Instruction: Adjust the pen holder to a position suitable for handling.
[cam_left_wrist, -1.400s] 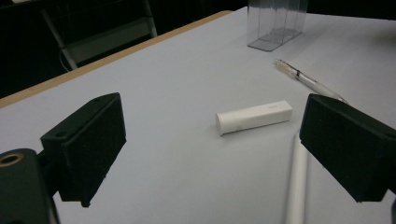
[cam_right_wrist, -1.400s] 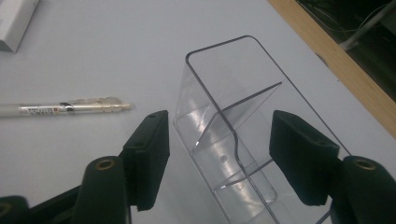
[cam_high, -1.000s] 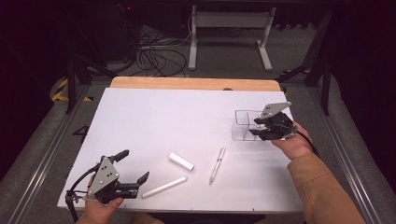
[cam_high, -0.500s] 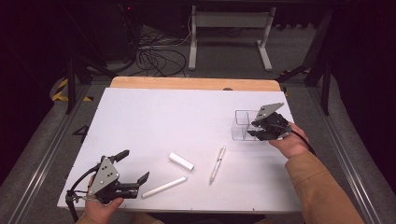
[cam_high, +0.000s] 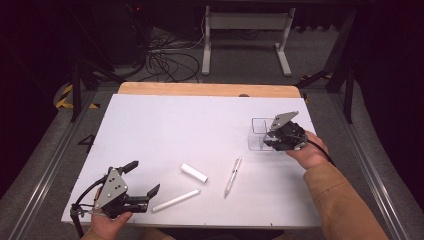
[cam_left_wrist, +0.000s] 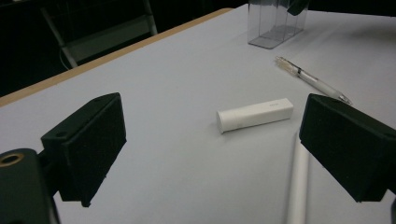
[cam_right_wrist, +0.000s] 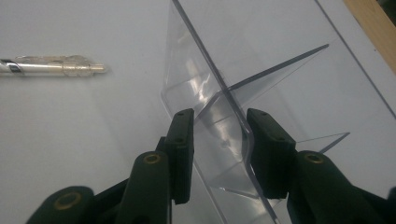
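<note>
Nearest to the person, the left gripper (cam_high: 142, 190) rests on the front left part of the white table (cam_high: 165, 120) with its jaws wide apart and nothing between them. Just ahead of it lie a long white stick (cam_high: 175, 200) and a short white tube (cam_left_wrist: 254, 114), and a little further to the right a clear pen (cam_high: 232, 176).

On the right side, further away, the right gripper (cam_right_wrist: 219, 156) is at the clear plastic organizer (cam_high: 261, 134). In the right gripper view its jaws stand on both sides of a corner of the thin wall, and they have just been closing – but whether the pads already press on the plastic, I cannot tell; a small gap seems to remain.

To do this step well, I think the grip should take the wall squarely – one pad inside, one outside, both flat against the plastic and not on the sharp corner edge, where they may slip. The closing should be slow, because such a light box can slide or tip on the smooth table. The left gripper is well apart, so it cannot steady the box; the right one must close without pushing sideways.
</note>
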